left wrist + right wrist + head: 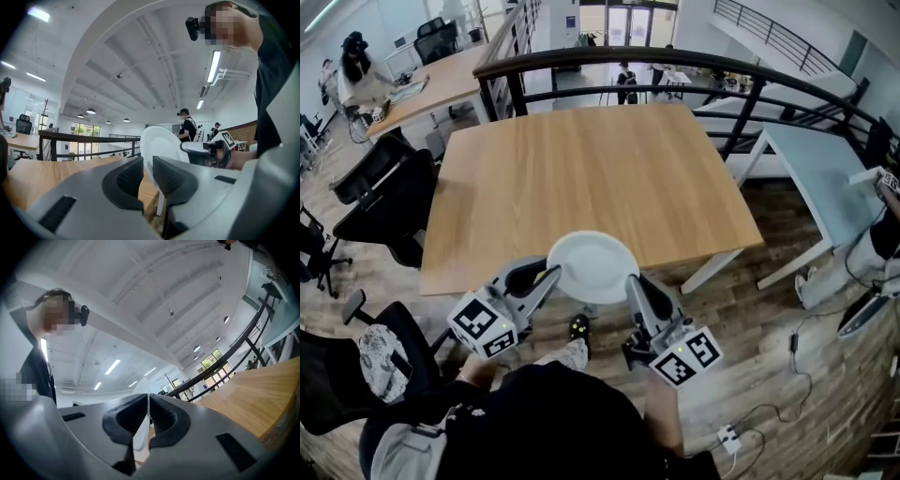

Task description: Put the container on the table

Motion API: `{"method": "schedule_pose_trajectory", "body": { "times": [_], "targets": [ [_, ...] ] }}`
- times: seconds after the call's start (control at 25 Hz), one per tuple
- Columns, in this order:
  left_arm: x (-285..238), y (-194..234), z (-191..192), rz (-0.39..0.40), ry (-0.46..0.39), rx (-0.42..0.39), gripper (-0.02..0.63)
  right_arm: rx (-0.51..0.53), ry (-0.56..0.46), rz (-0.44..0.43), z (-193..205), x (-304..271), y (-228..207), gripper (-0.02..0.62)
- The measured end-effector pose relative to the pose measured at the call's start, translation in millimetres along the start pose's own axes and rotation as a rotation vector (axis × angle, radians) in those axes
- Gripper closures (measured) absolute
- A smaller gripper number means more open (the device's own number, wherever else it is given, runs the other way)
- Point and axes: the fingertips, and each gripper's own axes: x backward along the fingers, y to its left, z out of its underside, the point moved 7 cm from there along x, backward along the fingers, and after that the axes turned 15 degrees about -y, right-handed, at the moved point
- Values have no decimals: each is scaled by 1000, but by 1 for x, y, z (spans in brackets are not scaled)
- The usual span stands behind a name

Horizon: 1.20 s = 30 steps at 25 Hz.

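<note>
To my left, black office chairs [380, 192] stood close to the left edge of the counter [581, 159], with only a narrow strip of floor [750, 309] between them. The counter's wooden top lay open right across, and a dark railing [609, 58] curved behind its far edge. My left tool [546, 278] was closed on the left rim of the white container [592, 266], its pads pinching the thin rim. The container hung between my two tools at the counter's near edge. In the head view, part of it lay over the wood and part over the floor, and I could not tell whether it touched the counter. My right tool [634, 286] was clamped on the container's right rim, which ran edge-on between its pads. Right of that, the counter's white leg [712, 270] slanted down to the floor. A pale blue table [816, 178] stood near the counter's right edge, with a gap of floor between them.
</note>
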Motion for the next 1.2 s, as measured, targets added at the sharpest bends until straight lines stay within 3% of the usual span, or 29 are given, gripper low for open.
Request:
{"method": "schedule_pose_trajectory", "body": {
  "times": [0.44,1.2],
  "targets": [
    [-55,66,4,27,-14,15,554,35,23,31,-3,-64,-53,571],
    [-114,168,16,-12,-6,31,554,52,114,-1,11,-170,-131,571]
  ]
}}
